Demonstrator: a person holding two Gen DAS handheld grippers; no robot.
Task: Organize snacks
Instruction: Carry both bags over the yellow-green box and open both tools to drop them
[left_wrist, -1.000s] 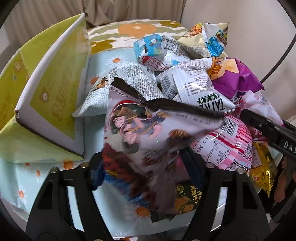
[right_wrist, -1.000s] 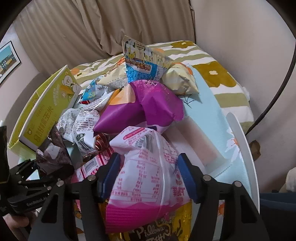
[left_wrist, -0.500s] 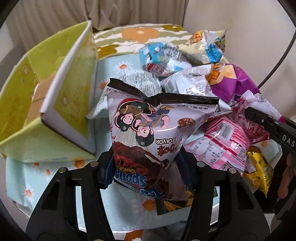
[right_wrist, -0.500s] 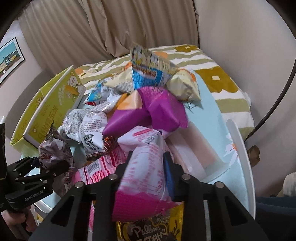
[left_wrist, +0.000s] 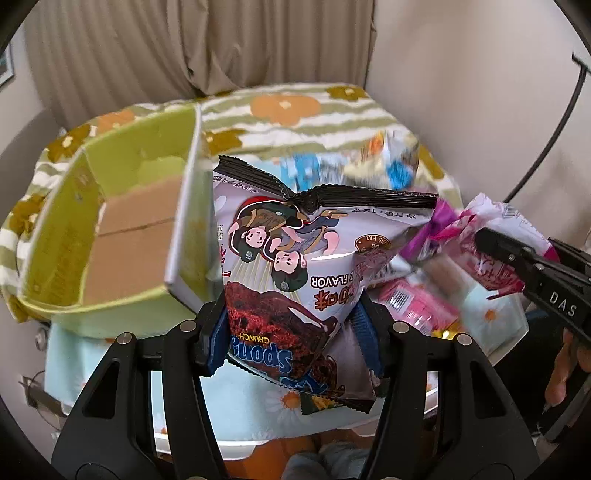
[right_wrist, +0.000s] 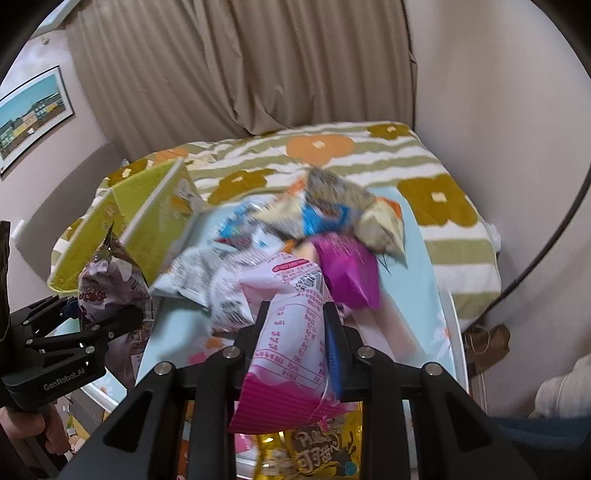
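Above one open yellow box (left_wrist: 122, 236), two clenched grippers: left gripper (left_wrist: 291, 332) grasping one chocolate-sponge bag (left_wrist: 303, 266), right gripper (right_wrist: 295, 332) one pink bag (right_wrist: 291, 332).

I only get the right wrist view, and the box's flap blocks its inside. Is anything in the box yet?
Observer: No. In the left wrist view, the floor of the box that shows is bare cardboard.
Operator: What is the left gripper holding?
Observer: The left gripper is shut on a sponge-crunch bag, whose print is upside down.
Operator: Is that bag over the opening?
Observer: No, it hangs beside the box's flap, on the pile's side.
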